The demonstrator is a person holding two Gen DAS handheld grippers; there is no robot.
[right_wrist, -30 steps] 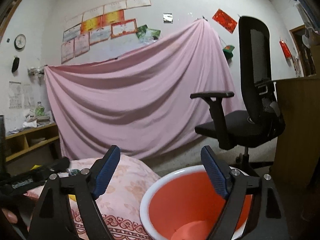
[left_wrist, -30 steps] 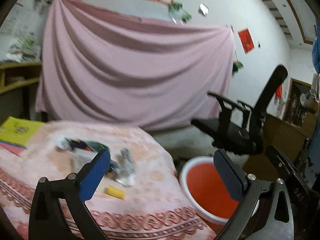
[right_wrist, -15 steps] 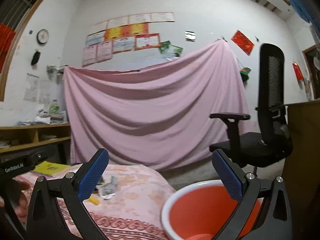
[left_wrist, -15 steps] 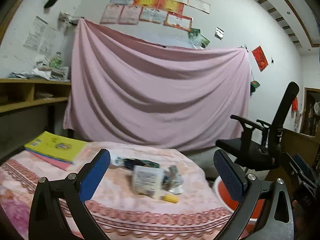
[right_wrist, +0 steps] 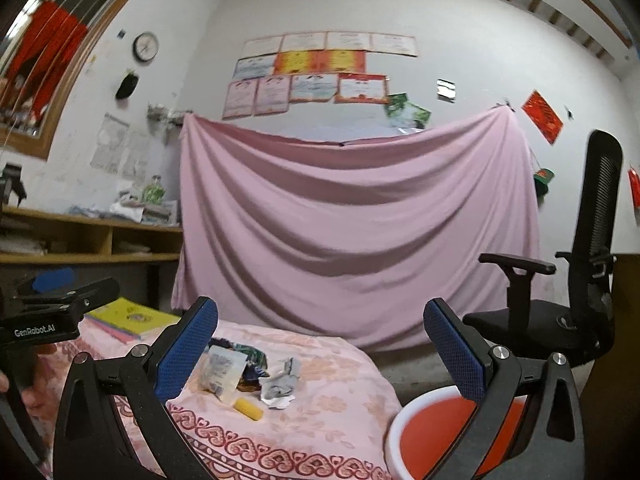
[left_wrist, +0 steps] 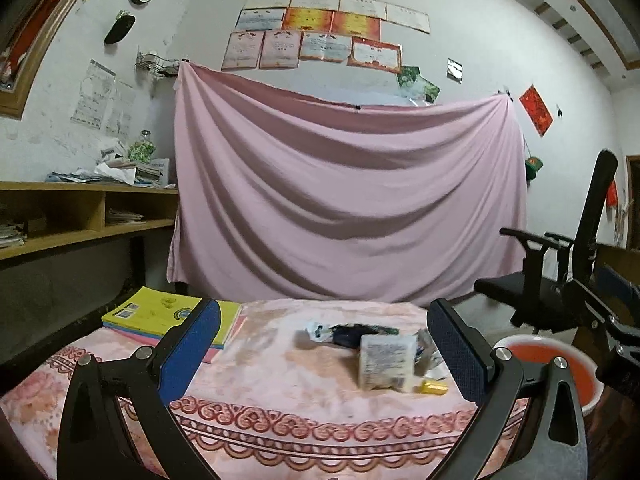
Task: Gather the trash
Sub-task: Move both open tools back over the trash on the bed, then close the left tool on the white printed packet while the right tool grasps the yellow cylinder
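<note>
A small heap of trash lies on the pink-clothed table (left_wrist: 280, 408): a clear plastic packet (left_wrist: 386, 362) (right_wrist: 222, 372), a dark wrapper (left_wrist: 352, 334), crumpled grey foil (right_wrist: 280, 384) and a small yellow piece (left_wrist: 434, 387) (right_wrist: 248, 403). An orange bucket with a white rim (left_wrist: 556, 368) (right_wrist: 436, 432) stands on the floor right of the table. My left gripper (left_wrist: 324, 354) is open and empty, held back from the trash. My right gripper (right_wrist: 320, 354) is open and empty, right of the trash and above the bucket's side.
A stack of yellow and pink books (left_wrist: 168, 316) lies on the table's left. A black office chair (right_wrist: 560, 304) stands right of the bucket. A wooden shelf (left_wrist: 80, 216) runs along the left wall. A pink sheet (left_wrist: 344, 216) hangs behind.
Both views have tilted up and swung left. The table and trash now sit more central, and the bucket has slid toward the right edge. Both grippers stay open.
</note>
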